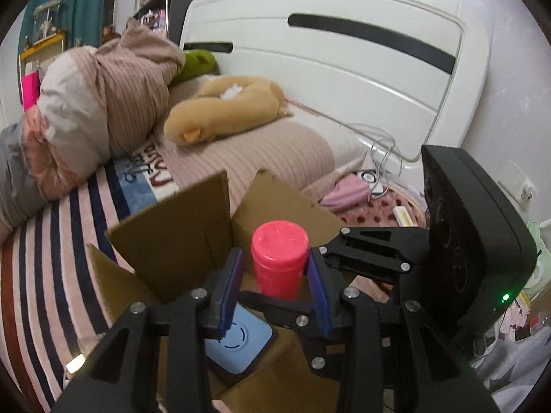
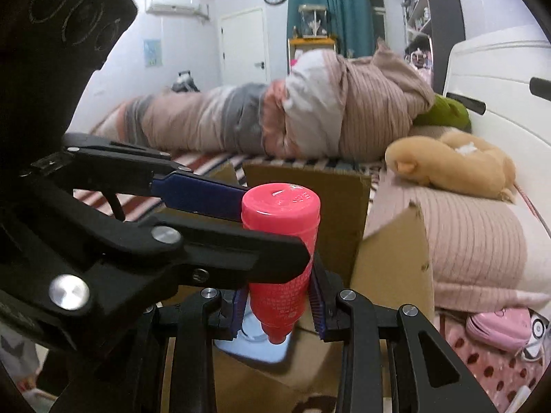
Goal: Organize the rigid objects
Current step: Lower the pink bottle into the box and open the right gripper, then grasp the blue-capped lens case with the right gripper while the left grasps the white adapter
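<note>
Black linkages, blue-padded fingers [image 1: 230, 296], silver screws.

A home bedroom: bed [image 1: 86, 258] with white headboard [image 1: 344, 79], bundled quilt [image 2: 310, 110], plush toy [image 2: 454, 161].

The bottle [image 2: 280, 258] has its middle covered by the left hand-held gripper [image 2: 275, 237], and the print on its side is too blurred to read. In the left wrist view the bottle's [image 1: 279, 258] lower end is hidden behind the gripper frame. The blue device [image 1: 237, 344] in the box [image 1: 172, 241] shows only in part in both views. The box's base is cut off by the lower edge. Whether the right hand-held gripper [image 2: 279, 304] touches the bottle cannot be told.
</note>
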The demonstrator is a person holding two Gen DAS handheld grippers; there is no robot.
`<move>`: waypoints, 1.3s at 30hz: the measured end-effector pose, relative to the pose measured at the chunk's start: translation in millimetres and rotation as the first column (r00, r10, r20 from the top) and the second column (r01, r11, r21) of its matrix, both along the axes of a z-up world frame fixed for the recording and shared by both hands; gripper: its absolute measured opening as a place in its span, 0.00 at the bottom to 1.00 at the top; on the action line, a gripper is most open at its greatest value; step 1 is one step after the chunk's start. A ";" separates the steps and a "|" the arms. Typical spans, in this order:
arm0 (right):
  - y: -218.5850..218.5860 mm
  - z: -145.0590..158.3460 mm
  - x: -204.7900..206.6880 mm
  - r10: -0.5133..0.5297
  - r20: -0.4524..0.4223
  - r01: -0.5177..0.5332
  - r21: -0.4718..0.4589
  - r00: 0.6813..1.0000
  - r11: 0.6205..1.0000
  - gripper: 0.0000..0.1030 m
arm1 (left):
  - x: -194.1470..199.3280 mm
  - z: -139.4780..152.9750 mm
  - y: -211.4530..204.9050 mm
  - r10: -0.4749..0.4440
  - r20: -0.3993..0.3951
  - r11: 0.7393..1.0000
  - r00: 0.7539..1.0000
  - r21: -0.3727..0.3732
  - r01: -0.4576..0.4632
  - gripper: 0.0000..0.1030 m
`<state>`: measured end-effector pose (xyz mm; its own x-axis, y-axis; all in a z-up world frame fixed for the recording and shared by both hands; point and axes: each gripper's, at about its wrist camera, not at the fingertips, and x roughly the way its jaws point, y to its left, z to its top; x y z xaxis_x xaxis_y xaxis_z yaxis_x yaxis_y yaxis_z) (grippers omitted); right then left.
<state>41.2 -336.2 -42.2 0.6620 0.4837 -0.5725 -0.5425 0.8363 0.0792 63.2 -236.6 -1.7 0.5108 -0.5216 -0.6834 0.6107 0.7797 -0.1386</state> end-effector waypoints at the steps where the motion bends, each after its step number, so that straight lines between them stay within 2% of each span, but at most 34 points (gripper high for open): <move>1: -0.2 -2.4 -0.5 -0.001 -0.003 0.001 -0.010 1.000 1.000 0.26 | 1.3 -3.0 -0.6 0.004 -0.007 1.000 1.000 0.001 -0.004 0.33; 3: 0.7 -6.1 0.9 -0.014 -0.010 0.013 -0.033 1.000 0.999 0.26 | 2.3 -6.4 -0.1 0.009 -0.014 1.000 1.000 0.006 -0.009 0.35; 5: 0.4 -7.0 2.2 -0.030 -0.019 0.029 -0.041 0.999 0.999 0.29 | 1.7 -8.1 4.2 0.028 -0.014 0.999 1.000 0.021 -0.028 0.44; 6: -0.1 -6.5 3.1 -0.034 -0.024 0.033 -0.036 0.999 0.999 0.31 | 0.3 -7.7 7.1 0.048 -0.004 0.998 0.999 0.030 -0.048 0.53; 7: -0.8 -5.5 3.8 -0.038 -0.026 0.037 -0.029 0.999 0.999 0.39 | -1.5 -6.4 10.6 0.066 0.009 0.997 0.998 0.033 -0.066 0.59; 8: -1.1 -4.7 4.1 -0.044 -0.026 0.043 -0.027 0.999 0.999 0.48 | -4.2 -4.5 14.9 0.077 0.020 0.997 0.997 0.029 -0.078 0.60; 11: 2.2 -0.6 0.5 -0.068 -0.017 0.068 -0.042 0.998 0.997 0.55 | -13.4 5.3 38.4 0.111 0.033 0.994 0.993 -0.014 -0.110 0.65; 13: 5.3 3.6 -4.2 -0.066 -0.009 0.066 -0.034 0.998 0.997 0.62 | -20.5 14.1 58.2 0.152 0.049 0.988 0.987 -0.043 -0.150 0.75; 17: 19.5 19.2 -15.9 -0.034 0.042 0.034 -0.001 0.999 0.999 0.87 | -37.9 28.2 106.4 0.243 0.080 0.968 0.967 -0.090 -0.236 0.81; 19: 34.9 28.3 -23.7 -0.004 0.083 0.004 -0.005 0.997 1.000 0.92 | -46.5 31.6 131.3 0.297 0.093 0.953 0.950 -0.098 -0.288 0.82; 21: 53.0 34.5 -26.9 0.021 0.095 -0.020 -0.009 0.995 1.000 0.95 | -55.6 32.5 155.1 0.348 0.108 0.936 0.931 -0.090 -0.340 0.83; 22: 62.4 36.4 -27.3 0.031 0.100 -0.030 -0.009 0.995 1.000 1.00 | -60.5 31.6 169.1 0.378 0.111 0.925 0.919 -0.082 -0.371 0.84; 26: 105.1 40.9 -30.2 0.066 0.113 -0.063 -0.028 0.991 0.998 1.00 | -78.3 22.7 226.4 0.486 0.110 0.874 0.867 -0.077 -0.480 0.89; 31: 158.7 41.4 -35.2 0.171 0.093 -0.174 0.027 0.981 0.984 1.00 | -89.3 -4.8 284.1 0.595 0.097 0.803 0.798 -0.036 -0.595 0.90; 33: 179.2 35.1 -35.8 0.172 0.070 -0.175 0.040 0.983 0.984 1.00 | -91.3 -20.0 303.2 0.622 0.076 0.783 0.779 -0.030 -0.622 0.90; 35: 200.2 25.6 -36.6 0.215 0.049 -0.217 0.041 0.975 0.975 1.00 | -90.1 -34.1 314.6 0.634 0.056 0.773 0.771 -0.023 -0.634 0.90; 37: 223.2 9.8 -32.9 0.271 -0.014 -0.271 0.020 0.962 0.962 1.00 | -88.3 -50.6 325.5 0.645 0.038 0.764 0.763 -0.007 -0.645 0.90; 39: 240.7 -9.4 -27.6 0.275 -0.069 -0.276 0.001 0.959 0.961 1.00 | -86.0 -65.6 332.9 0.652 0.020 0.758 0.758 0.002 -0.652 0.90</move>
<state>13.6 -95.5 -51.5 0.4632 0.6368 -0.6164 -0.7453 0.6562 0.1178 -22.9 96.3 -67.3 0.7366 -0.0523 -0.6743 -0.0435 0.9913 -0.1245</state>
